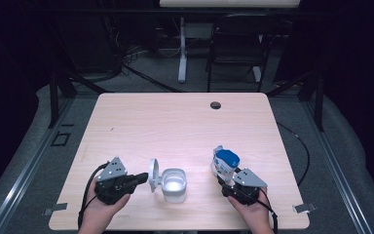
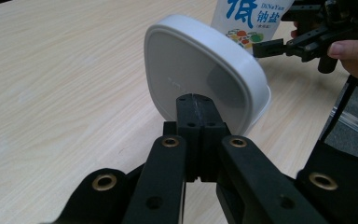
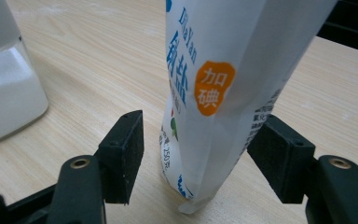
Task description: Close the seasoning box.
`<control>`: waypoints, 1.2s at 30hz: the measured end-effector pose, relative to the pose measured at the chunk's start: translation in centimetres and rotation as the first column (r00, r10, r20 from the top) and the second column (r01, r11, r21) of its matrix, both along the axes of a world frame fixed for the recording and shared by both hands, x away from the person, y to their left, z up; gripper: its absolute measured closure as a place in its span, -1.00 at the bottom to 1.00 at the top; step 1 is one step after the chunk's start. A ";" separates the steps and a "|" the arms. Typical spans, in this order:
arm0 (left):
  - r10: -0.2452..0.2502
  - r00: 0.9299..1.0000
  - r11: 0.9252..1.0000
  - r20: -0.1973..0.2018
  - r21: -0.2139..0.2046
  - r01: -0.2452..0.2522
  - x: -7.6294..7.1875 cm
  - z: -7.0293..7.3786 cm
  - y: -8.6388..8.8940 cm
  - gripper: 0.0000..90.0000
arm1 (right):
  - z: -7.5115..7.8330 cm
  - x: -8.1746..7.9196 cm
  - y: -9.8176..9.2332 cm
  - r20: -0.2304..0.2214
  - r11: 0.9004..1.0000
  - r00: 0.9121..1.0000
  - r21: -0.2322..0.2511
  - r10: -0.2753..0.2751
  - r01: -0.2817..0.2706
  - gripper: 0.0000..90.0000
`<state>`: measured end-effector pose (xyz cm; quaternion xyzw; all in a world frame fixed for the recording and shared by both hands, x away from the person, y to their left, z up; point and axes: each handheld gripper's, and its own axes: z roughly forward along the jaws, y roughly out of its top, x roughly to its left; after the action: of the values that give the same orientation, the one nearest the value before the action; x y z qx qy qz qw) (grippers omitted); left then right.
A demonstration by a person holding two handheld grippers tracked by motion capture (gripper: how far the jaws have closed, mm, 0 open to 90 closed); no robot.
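Note:
A white rounded-square lid stands on edge, pinched at its rim by my left gripper, which is shut on it. In the high view the lid is just left of an open white container, with the left gripper reaching in from the left. A white and blue salt bag stands upright between the open jaws of my right gripper. Its left pad is clear of the bag, and the right pad is at the bag's edge. From above, the bag rises just beyond the right gripper.
The pale wooden table has a round cable hole near its far edge. The container's side is to the left in the right gripper view. A dark chair and a white table leg stand behind the table.

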<state>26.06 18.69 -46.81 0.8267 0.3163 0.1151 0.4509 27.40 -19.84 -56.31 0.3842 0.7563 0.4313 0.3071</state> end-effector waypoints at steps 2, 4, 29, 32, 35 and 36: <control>-0.004 1.000 1.000 -0.001 0.006 0.004 -0.1 0.0 -0.2 1.00 | 0.0 0.0 0.0 0.000 1.000 1.000 0.003 0.001 -0.001 -0.20; -0.007 1.000 1.000 -0.001 0.009 0.007 -0.1 0.0 -0.3 1.00 | 0.0 -0.1 0.0 -0.003 1.000 1.000 0.000 0.005 -0.005 -0.21; -0.045 0.999 0.999 -0.011 0.028 0.045 -0.3 -0.6 -1.9 1.00 | 0.0 -0.1 0.0 -0.004 1.000 1.000 0.000 0.008 -0.008 -0.21; -0.059 0.998 0.997 -0.018 0.040 0.059 -0.3 -0.9 -2.4 1.00 | 0.0 -0.2 0.1 -0.005 1.000 1.000 0.000 0.007 -0.007 -0.21; -0.070 0.997 0.997 -0.020 0.044 0.070 -0.4 -1.0 -2.7 1.00 | 0.0 -0.2 0.1 -0.004 1.000 1.000 0.002 0.009 -0.009 -0.22; -0.074 0.997 0.996 -0.021 0.047 0.075 -0.4 -1.0 -2.8 1.00 | 0.0 -0.2 0.1 -0.004 1.000 1.000 0.002 0.008 -0.008 -0.22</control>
<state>25.63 15.89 -47.85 0.8494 0.2868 0.0978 0.4321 27.22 -19.73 -56.30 0.3822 0.7582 0.4324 0.3035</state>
